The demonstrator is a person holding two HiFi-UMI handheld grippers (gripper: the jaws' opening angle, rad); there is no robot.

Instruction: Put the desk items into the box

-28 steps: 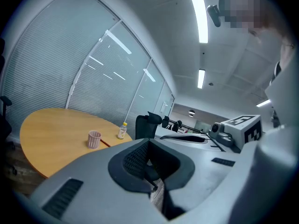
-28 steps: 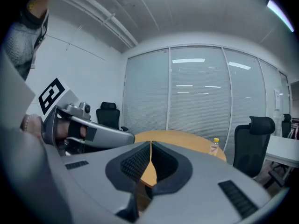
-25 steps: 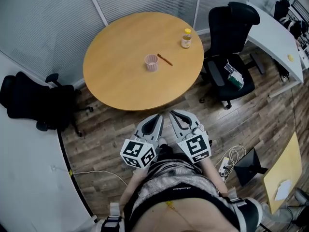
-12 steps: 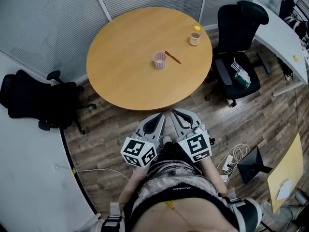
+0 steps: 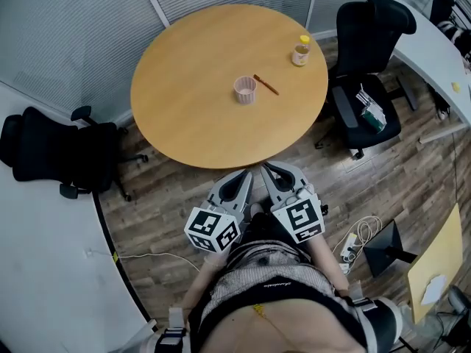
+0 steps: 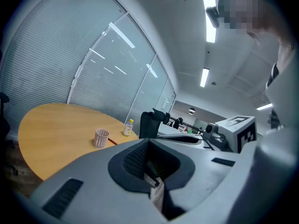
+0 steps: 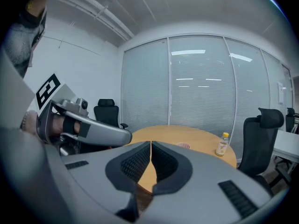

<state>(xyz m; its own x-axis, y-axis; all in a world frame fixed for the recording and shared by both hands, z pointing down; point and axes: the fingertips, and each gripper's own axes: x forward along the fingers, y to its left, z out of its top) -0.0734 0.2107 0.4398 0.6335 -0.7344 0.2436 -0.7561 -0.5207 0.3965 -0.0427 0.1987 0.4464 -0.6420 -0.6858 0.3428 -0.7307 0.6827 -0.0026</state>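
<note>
On the round wooden table stand a pink ribbed cup, a red-brown pen lying just right of it, and a small yellow-capped bottle near the far right rim. The same cup, pen and bottle show in the left gripper view. In the right gripper view I see the cup and bottle. My left gripper and right gripper hang side by side at the table's near edge, both shut and empty, far from the items.
Black office chairs stand left and right of the table. A white desk runs along the far right. A power strip with cables lies on the wood floor at my right. Glass walls with blinds close the back.
The head view has swung so the table and its items sit a little further right. Both grippers stay side by side, shut, at the near edge. The items have not moved.
</note>
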